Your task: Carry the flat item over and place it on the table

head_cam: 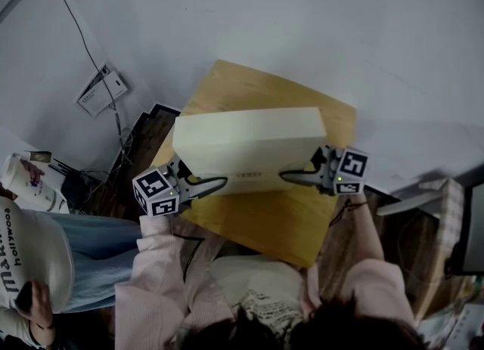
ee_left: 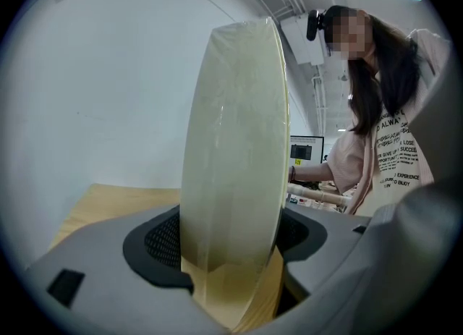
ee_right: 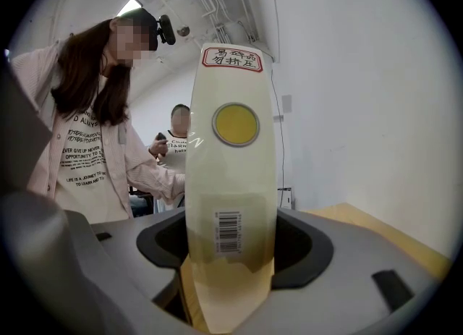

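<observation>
Currently the flat box (head_cam: 249,144) hangs between the two tools, one short end in each. The left gripper (head_cam: 206,187) and the right gripper (head_cam: 296,178) are both clamped across its thickness, with the dark pads (ee_left: 163,243) pressed against either broad face and the box end filling the gap between the fingers in both gripper views. Judged stiff and fairly light: the faces read straight, with no sag between the fingers. The wrap looks glossy, so it is probably slippery. The red-bordered label (ee_right: 232,58) above the right fingers may be a handling warning, but its print is not legible enough to trust. Best hold is on the ends, with even pressure and no hard squeeze. The wooden table (head_cam: 291,224) lies directly beneath the fingers, bare and flat. A white wall (head_cam: 302,23) rises beyond the fingertips, and a bystander (head_cam: 34,258) stands outboard of the left fingers, well apart.
</observation>
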Demonstrator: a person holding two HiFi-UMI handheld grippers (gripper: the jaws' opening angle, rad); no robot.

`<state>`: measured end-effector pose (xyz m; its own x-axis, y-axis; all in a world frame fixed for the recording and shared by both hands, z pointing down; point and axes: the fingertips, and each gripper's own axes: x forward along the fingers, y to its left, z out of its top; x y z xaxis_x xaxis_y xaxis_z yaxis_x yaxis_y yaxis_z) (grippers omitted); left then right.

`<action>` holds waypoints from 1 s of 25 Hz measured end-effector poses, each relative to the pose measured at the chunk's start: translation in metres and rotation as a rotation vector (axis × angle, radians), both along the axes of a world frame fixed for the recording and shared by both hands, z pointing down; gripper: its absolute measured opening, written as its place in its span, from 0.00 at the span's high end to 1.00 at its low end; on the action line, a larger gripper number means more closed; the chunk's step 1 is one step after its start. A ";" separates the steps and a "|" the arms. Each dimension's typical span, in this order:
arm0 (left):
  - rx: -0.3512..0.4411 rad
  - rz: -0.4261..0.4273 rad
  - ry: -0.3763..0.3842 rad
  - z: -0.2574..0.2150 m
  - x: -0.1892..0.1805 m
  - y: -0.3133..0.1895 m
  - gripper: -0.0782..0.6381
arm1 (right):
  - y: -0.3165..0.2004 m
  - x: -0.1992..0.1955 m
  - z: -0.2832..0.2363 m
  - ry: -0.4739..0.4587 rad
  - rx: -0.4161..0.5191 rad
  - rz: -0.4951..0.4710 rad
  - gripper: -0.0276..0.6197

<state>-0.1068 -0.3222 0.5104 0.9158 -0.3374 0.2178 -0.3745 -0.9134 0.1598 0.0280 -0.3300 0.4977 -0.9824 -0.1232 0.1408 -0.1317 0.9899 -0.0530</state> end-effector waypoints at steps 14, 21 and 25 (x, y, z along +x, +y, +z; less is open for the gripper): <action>0.025 -0.018 -0.020 0.004 0.004 0.009 0.39 | 0.012 0.002 0.006 0.037 0.002 -0.005 0.49; 0.012 -0.040 -0.024 0.004 0.004 0.010 0.38 | 0.010 0.002 0.006 0.046 -0.010 -0.008 0.48; 0.014 -0.060 -0.029 0.004 0.005 0.011 0.37 | 0.010 0.003 0.006 0.054 -0.027 0.015 0.46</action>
<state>-0.1014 -0.3110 0.5146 0.8872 -0.3948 0.2387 -0.4330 -0.8912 0.1355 0.0308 -0.3196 0.5041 -0.9713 -0.1336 0.1967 -0.1502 0.9860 -0.0721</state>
